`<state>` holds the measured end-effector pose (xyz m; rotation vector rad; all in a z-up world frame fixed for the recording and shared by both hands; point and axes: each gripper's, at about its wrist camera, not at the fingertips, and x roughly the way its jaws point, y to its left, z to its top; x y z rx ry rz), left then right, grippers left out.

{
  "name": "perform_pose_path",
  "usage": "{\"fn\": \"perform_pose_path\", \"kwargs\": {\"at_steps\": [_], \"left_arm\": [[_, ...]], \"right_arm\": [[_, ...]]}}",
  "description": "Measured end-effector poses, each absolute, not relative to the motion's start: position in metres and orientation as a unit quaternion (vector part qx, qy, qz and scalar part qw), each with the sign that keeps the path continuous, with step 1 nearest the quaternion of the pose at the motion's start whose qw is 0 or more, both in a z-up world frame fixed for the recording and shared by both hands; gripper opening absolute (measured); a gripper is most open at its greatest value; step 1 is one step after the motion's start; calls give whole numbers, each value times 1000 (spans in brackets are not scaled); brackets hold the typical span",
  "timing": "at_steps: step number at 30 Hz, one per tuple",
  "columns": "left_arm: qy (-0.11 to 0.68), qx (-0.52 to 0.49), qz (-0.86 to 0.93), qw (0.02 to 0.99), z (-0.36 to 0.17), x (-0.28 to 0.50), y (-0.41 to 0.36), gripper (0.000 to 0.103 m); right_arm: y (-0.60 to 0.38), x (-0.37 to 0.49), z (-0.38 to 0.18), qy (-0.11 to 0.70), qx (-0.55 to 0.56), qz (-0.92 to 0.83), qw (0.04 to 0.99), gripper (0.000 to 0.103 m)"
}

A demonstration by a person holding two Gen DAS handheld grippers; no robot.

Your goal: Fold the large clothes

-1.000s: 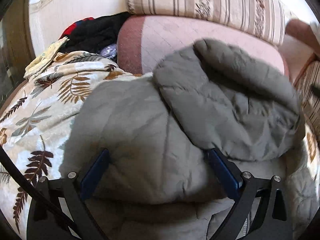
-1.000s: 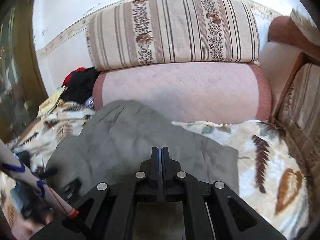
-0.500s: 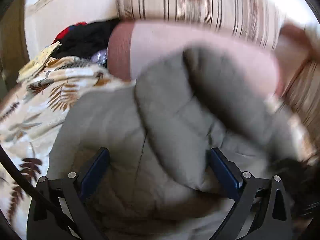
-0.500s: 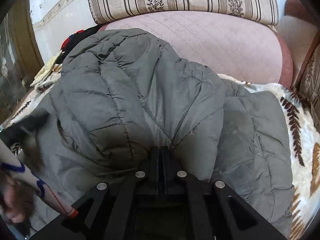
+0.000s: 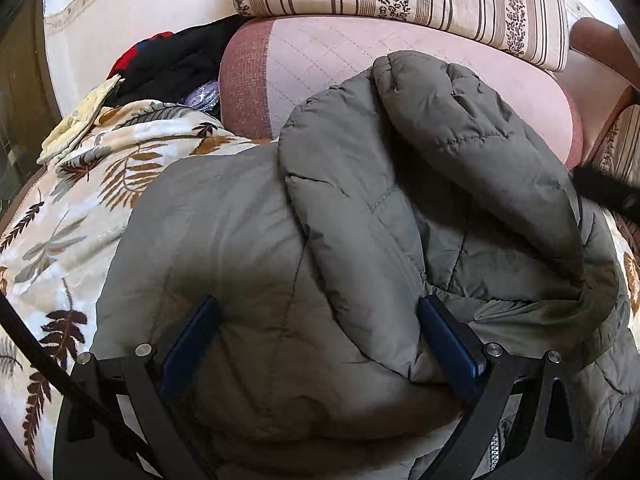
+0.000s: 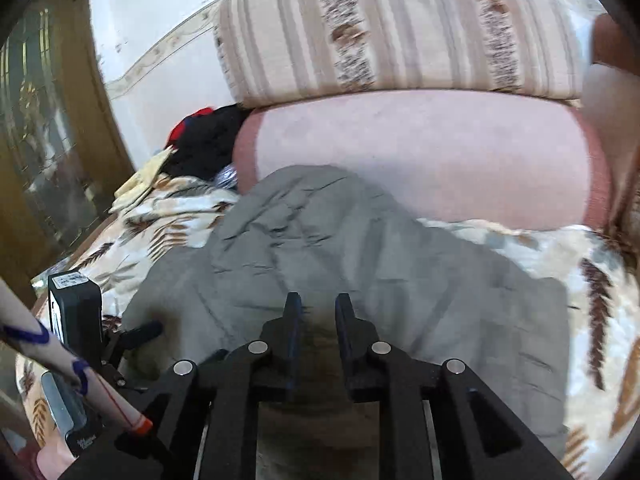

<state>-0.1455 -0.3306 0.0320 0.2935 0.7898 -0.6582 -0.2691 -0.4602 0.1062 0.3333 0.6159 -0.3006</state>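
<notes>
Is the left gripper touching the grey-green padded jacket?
Touching. The left wrist view shows the left gripper with jaws wide and the jacket bulging between both blue pads.

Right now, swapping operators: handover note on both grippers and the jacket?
Left gripper: fingers wide apart, puffy grey-green quilted jacket bulging between them; pads not seen pressing.
Right gripper: has just been opening, narrow gap, nothing gripped; it looks to have let go of the jacket.
Jacket lies on the leaf-print blanket, against the pink quilted cushion.
Done: one side folded over the body.
Left: remaining folds, flattening.
</notes>
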Motion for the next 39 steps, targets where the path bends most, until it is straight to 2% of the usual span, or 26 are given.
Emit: {"fn": "perform_pose_path", "kwargs": {"at_steps": [6, 19, 31, 39], "left_arm": [[372, 149, -313, 861, 30, -147, -331, 100], [340, 49, -372, 862, 73, -153, -307, 98], [370, 154, -395, 827, 30, -175, -347, 98], [371, 156, -395, 826, 25, -174, -345, 98]], "right_arm": [[-454, -241, 37, 391, 156, -144, 895, 19], [-475, -316, 104, 301, 179, -172, 921, 19], [-487, -317, 46, 358, 198, -211, 888, 19], [-481, -319, 34, 356, 197, -218, 887, 19]]}}
